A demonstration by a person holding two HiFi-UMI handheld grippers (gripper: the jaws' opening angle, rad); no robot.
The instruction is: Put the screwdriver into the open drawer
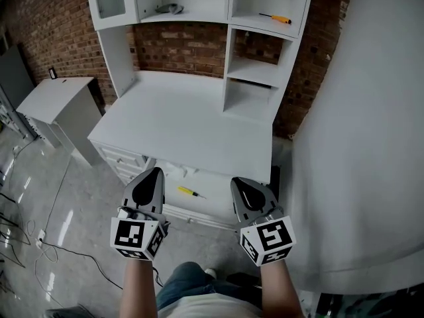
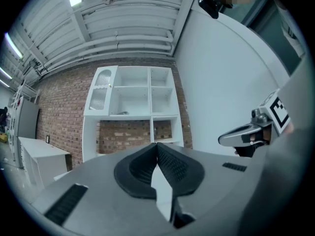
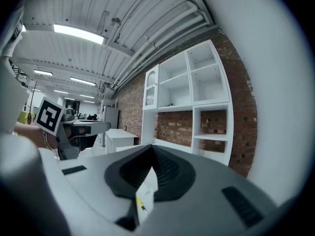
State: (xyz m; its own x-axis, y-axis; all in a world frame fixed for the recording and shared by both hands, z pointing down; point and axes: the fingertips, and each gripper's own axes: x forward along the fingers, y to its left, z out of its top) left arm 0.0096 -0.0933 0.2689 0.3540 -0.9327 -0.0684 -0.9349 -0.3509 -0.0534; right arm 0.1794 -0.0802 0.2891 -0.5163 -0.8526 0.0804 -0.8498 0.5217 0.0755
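Note:
A yellow-handled screwdriver [image 1: 188, 192] lies in the open white drawer [image 1: 225, 189] under the desk's front edge. It also shows as a sliver below the right gripper's jaws [image 3: 141, 205]. A second screwdriver with an orange handle [image 1: 276, 18] lies on an upper shelf of the hutch. My left gripper [image 1: 157, 171] and right gripper [image 1: 236, 181] are held level side by side above the drawer's front, one on each side of the yellow screwdriver. Both are shut and empty. Each gripper view shows its own pads meeting, left gripper [image 2: 157, 144] and right gripper [image 3: 151, 146].
The white desk [image 1: 179, 121] carries a hutch with open shelves [image 1: 255, 71]; a small grey object [image 1: 169, 8] sits on one. A low white cabinet [image 1: 59, 105] stands to the left, cables [image 1: 46, 244] run over the floor, and a large white curved wall [image 1: 364, 144] fills the right.

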